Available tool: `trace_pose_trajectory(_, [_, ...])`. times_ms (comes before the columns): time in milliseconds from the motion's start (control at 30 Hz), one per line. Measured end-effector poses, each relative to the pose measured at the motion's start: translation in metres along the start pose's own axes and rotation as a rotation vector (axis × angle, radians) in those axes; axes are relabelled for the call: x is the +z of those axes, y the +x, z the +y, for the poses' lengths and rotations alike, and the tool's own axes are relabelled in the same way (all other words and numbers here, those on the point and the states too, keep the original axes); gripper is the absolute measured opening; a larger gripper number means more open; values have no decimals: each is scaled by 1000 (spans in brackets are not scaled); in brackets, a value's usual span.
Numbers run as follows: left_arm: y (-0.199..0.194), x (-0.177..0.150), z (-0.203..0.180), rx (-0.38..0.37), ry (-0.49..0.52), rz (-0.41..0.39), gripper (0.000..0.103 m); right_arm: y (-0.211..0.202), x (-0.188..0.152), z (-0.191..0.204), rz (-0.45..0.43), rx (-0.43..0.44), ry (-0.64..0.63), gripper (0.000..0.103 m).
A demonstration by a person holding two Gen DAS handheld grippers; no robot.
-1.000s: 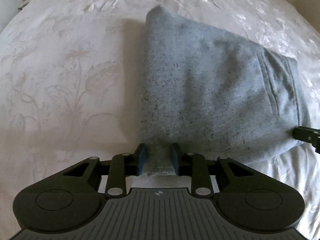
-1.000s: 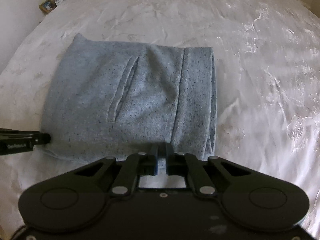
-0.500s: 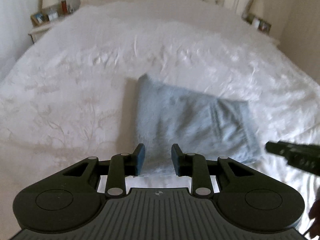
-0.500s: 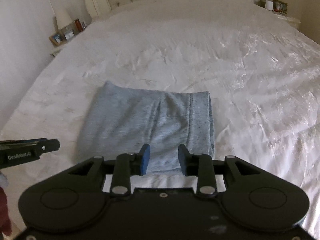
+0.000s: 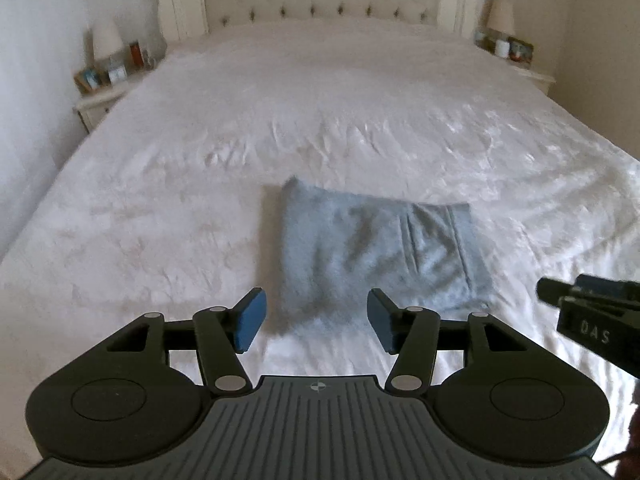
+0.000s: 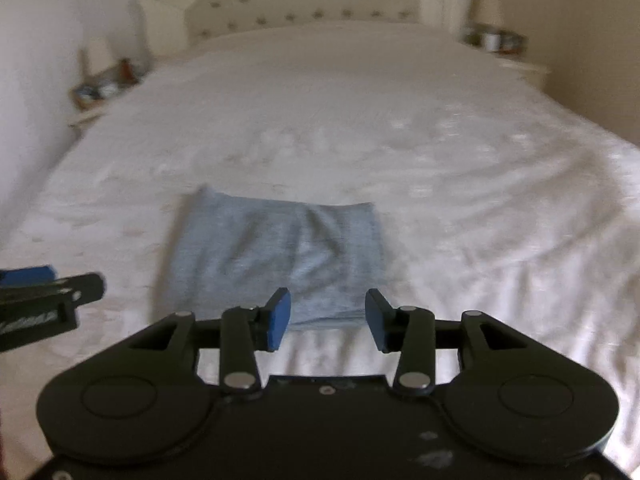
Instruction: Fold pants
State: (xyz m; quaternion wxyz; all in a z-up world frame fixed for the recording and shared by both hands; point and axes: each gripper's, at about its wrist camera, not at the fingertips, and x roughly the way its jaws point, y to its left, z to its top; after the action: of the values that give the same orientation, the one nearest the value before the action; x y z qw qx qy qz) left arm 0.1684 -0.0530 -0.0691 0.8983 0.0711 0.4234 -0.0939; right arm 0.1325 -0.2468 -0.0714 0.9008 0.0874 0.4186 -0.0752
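The grey-blue pants (image 5: 380, 248) lie folded into a compact rectangle on the white bed (image 5: 200, 160), also seen in the right wrist view as the pants (image 6: 276, 260). My left gripper (image 5: 316, 320) hovers well above and short of the near edge, jaws opening, nothing between its blue pads. My right gripper (image 6: 328, 316) is likewise raised above the near edge of the fold, jaws opening and empty. The right gripper's tip (image 5: 588, 308) shows at the right edge of the left wrist view; the left gripper's tip (image 6: 52, 292) shows at the left of the right wrist view.
A tufted headboard (image 5: 320, 4) stands at the far end of the bed. A nightstand with a lamp and frames (image 5: 108, 80) is at the far left, another nightstand (image 5: 516, 56) at the far right. White bedspread surrounds the pants on all sides.
Both grippers let go of the near edge of the pants, opened, and rose back away from the bed. The folded pants stayed flat where they lay.
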Motion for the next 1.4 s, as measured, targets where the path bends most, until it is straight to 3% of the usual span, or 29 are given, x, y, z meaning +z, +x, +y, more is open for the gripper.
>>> trace_pose_trajectory(100, [0, -3, 1, -22, -8, 59, 54, -15, -2, 7, -22, -59, -24, 44])
trace_pose_trajectory(367, [-10, -20, 1, 1, -31, 115, 54, -33, -9, 9, 52, 53, 28, 44])
trace_pose_trajectory(700, [-21, -27, 3, 10, -52, 144, 54, -38, -19, 12, 123, 111, 62, 44])
trace_pose_trajectory(1400, [-18, -29, 0, 27, -56, 193, 54, -41, -16, 10, 137, 140, 86, 44])
